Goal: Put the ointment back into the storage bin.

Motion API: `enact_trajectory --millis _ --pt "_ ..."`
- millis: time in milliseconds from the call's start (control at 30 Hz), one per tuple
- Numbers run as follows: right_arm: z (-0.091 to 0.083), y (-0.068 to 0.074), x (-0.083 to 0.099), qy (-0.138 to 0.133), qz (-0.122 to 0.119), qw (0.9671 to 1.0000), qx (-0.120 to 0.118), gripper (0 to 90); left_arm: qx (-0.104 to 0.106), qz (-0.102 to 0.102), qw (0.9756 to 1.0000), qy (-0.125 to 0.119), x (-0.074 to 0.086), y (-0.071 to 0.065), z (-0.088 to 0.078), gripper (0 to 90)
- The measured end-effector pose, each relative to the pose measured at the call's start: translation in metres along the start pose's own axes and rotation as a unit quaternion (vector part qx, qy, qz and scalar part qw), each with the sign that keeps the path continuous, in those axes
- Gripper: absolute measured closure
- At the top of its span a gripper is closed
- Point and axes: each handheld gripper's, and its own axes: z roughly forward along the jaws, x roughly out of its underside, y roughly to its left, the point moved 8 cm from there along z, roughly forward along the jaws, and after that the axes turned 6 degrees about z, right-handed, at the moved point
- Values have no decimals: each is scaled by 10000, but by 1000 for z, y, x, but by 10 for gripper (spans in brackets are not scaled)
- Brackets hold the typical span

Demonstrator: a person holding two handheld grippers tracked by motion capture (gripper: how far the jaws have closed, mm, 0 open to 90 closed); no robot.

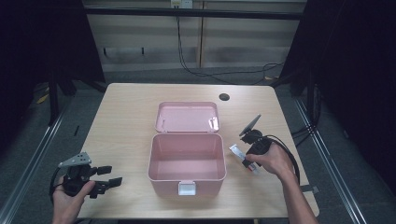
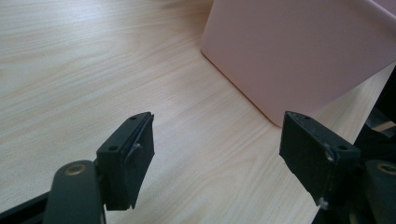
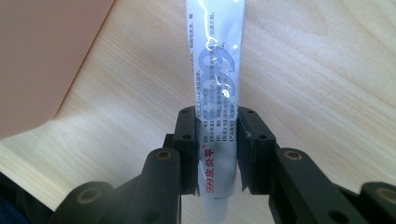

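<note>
ointment tube: a white tube with red "999" lettering near its cap end, clamped across its lower body between the two black pads of my right hand-held gripper, the jaws drawn in tight on its sides. the tube's flat crimped end points away from me, and its cap end hangs below the pads. in the high view the ointment tube lies slanted at the right of the pink storage box, near the box's right wall but apart from it, low over the light wooden counter; whether it touches the counter i cannot tell. my right hand-held gripper sits in my right hand, its black cable looping off to the right.

the box stands open at the middle of the counter, its inside bare, its lid folded back flat behind it and a white clasp on the near wall.

my left hand-held gripper rests at the counter's near left corner, well apart from the box, jaws spread wide with nothing between them. in the left gripper view its pads frame bare wood and one rounded corner of the box.
</note>
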Motion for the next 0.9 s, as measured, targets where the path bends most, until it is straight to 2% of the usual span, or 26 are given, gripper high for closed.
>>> enact_trajectory --millis 233,300,400,467,567,767,900 --pt "-11 -3 6 -133 -108 9998 -63 715 1 -6 10000 -3 0 0 0 261" --pt "-14 -5 9 -98 -165 9998 -18 715 6 15 10000 19 0 0 0 261" --pt "-19 -7 12 -131 -145 9998 -23 715 4 -13 10000 9 0 0 0 261" --pt "-24 -9 15 -141 -182 9997 -122 715 2 -10 10000 9 0 0 0 261" --pt "-30 -10 19 -115 -297 9995 -73 715 3 -5 10000 8 0 1 0 261" --pt "-40 -9 25 -164 -516 9982 -259 714 3 -11 10000 20 0 0 0 261" --pt "-43 -7 26 -161 -602 9977 -259 714 19 -6 10000 23 0 0 0 260"
